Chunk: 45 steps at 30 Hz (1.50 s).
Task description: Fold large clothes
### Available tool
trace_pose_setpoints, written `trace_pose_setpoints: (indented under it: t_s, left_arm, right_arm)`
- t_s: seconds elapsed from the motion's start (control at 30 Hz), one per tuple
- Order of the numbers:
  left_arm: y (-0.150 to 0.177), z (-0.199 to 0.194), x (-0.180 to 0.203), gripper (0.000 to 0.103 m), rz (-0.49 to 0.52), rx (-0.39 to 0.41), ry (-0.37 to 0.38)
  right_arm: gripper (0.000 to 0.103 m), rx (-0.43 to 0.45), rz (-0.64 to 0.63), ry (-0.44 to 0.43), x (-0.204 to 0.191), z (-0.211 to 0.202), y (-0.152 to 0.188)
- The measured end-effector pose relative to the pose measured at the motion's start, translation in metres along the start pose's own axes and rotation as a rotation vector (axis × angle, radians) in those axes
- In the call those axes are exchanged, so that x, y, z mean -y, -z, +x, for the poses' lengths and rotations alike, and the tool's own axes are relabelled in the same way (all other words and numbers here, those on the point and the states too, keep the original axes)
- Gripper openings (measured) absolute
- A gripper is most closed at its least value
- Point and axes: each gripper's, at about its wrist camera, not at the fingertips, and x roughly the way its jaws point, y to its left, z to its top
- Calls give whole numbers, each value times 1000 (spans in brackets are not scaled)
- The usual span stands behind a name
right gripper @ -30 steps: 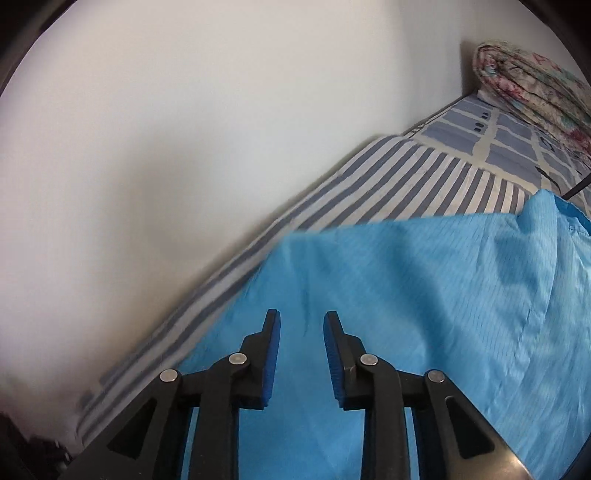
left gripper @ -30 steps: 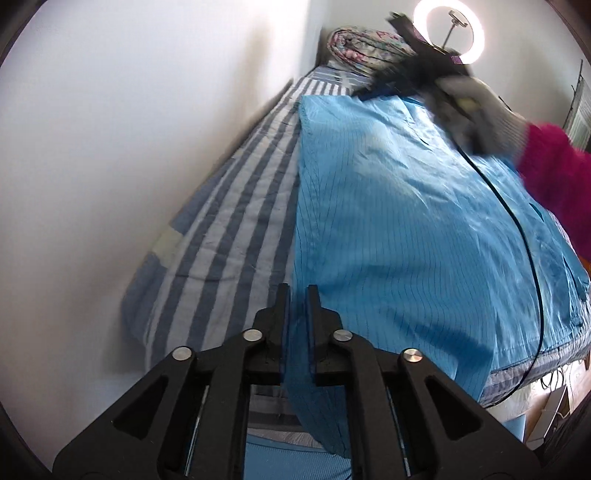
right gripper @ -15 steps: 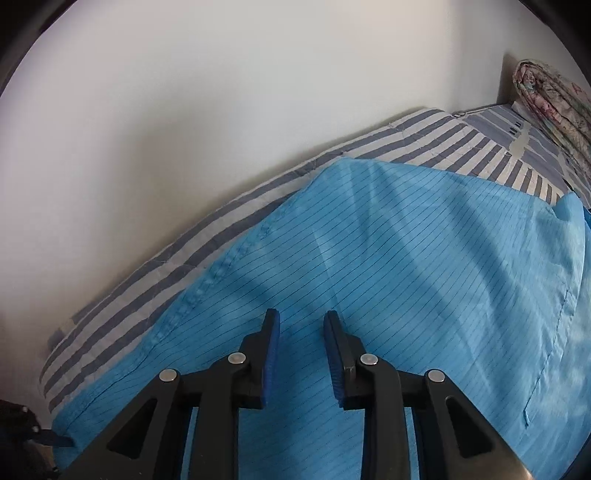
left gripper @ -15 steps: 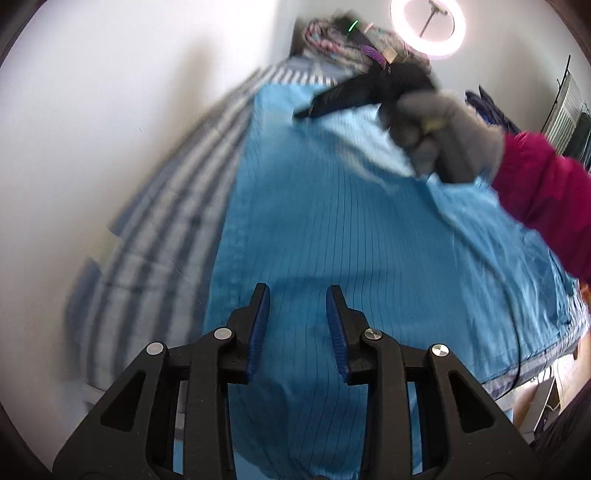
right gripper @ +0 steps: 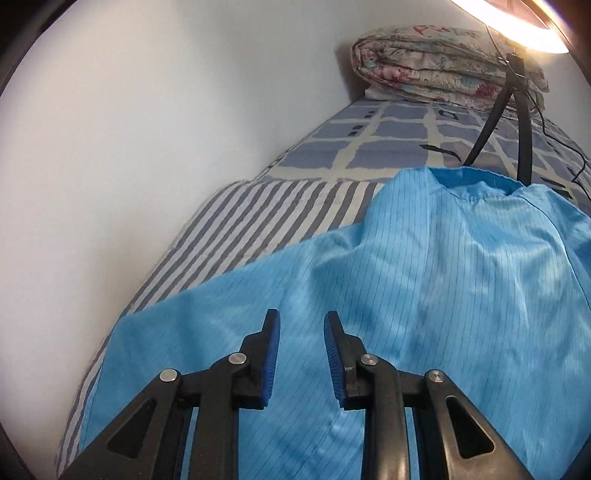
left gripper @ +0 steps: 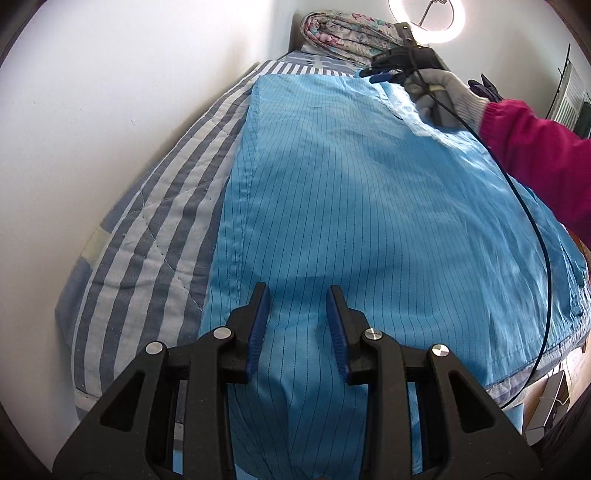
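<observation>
Both your grippers tilt downward, jaws parted, empty: left gripper [left gripper: 298, 325], just opened, over the blue garment [left gripper: 369, 206] spread on the striped bed [left gripper: 155, 236]; right gripper [right gripper: 301, 349] at one o'clock.

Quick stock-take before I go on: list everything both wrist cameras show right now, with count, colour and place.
garment: one, light blue with thin dark pinstripes, spread flat over the bed
striped bedcover: one, grey-blue and white, under the garment, along the wall
checked sheet: one, blue and cream, at the head end
rolled quilt: one, floral, against the far wall
ring light: one, lit, beyond the bed
black cable: one, trailing across the garment
left gripper: black, blue pads, open over the near hem
right gripper: open above the cloth
gloved hand: grey glove, pink sleeve
</observation>
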Motion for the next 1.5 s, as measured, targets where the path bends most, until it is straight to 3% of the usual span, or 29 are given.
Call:
trace_pose_setpoints:
  t_s: [0.07,0.2,0.23,0.4,0.5,0.67,0.73,0.8,0.83,1.07,1.3,1.47,1.5]
  left_arm:
    - [-2,1,2,32,3,-1,-4]
    - [-2,2,4,32,11,3,-7]
    - [-1,3,4,32,13,5,-7]
    - [-2,5,5,36,15,10,-3]
    - [-4,6,3,37,6,11,6]
    - [-7,-5,-7,38,-37,23,44]
    - [-12,-16,-19,43,-84,51,45]
    - [-19,-24,-32,58,-125,69,66]
    - [-22,-26,-36,58,-144,63,77]
    - [-36,-13,-51,58,-164,-20,87]
    - [-35,11,-60,58,-200,-130,88]
    - [-42,21,-40,58,-92,-183,-3]
    - [-43,23,-35,53,-68,-195,-16]
  right_arm:
    - [26,2,10,19,5,15,-8]
    - [26,-45,82,177,35,46,-21]
    - [26,-45,119,179,45,47,-23]
    - [30,48,234,143,80,25,-34]
    - [30,94,297,58,86,10,-32]
    - [30,78,156,27,45,-17,-22]
    - [30,56,102,-18,27,-33,-13]
    - [30,32,48,-24,9,-52,0]
    - [30,9,18,-41,0,-62,8]
    - [29,-102,-153,-108,-58,-144,82]
    - [30,-139,-138,-184,-97,-240,157]
    - [30,-131,-129,-209,-121,-284,211]
    - [30,-132,-117,-209,-125,-287,220]
